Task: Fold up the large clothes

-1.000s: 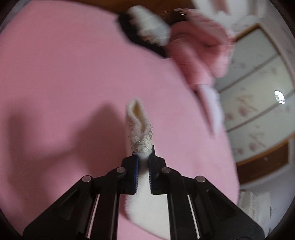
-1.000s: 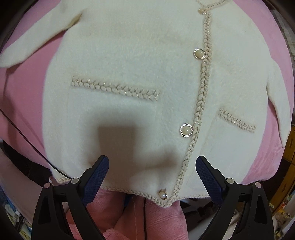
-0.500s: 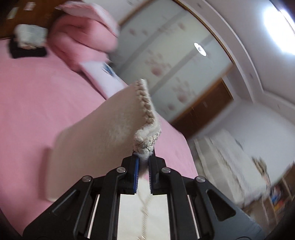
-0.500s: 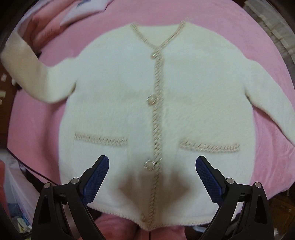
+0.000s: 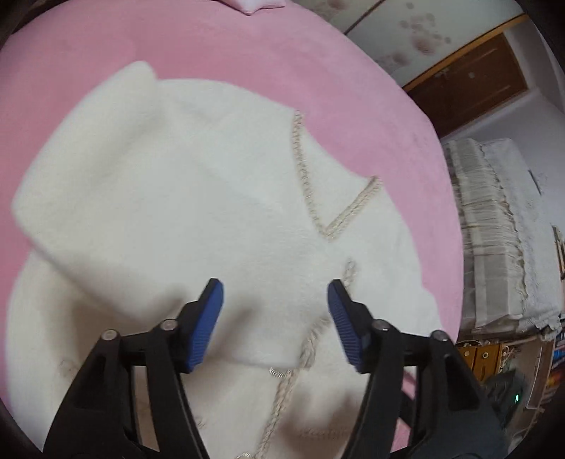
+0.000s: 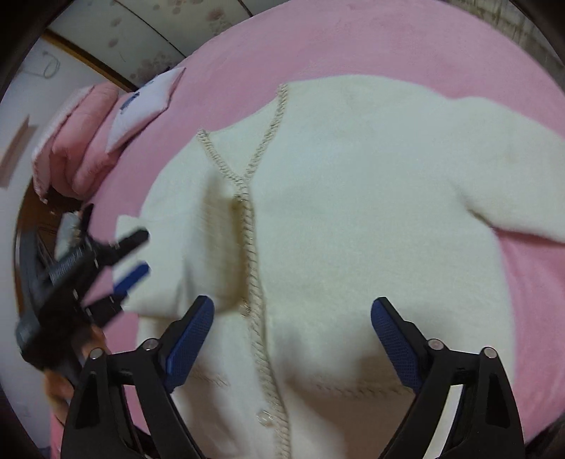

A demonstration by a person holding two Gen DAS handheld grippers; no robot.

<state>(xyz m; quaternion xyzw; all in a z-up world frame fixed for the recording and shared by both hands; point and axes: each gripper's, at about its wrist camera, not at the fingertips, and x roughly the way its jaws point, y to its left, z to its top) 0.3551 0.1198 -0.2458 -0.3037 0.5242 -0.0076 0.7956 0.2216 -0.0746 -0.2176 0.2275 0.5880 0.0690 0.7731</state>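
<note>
Pink plush bed cover (image 5: 353, 88) spread across the bed, smooth, filling most of both views. Rolled pink quilted bedding (image 6: 81, 141) piled at the far left edge of the bed in the right wrist view; flat white pillow with blue print (image 6: 144, 106) lying just beside it, overlapping onto the pink cover. White wardrobe panels with faint pink floral marks (image 5: 406, 28) behind the bed. Dark brown wooden door (image 5: 473, 81) to the right of the panels. Pale fringed cloth (image 5: 494, 229) draped over furniture near the bed's right side. Wooden drawers with round pulls (image 5: 483, 353) below that cloth.
</note>
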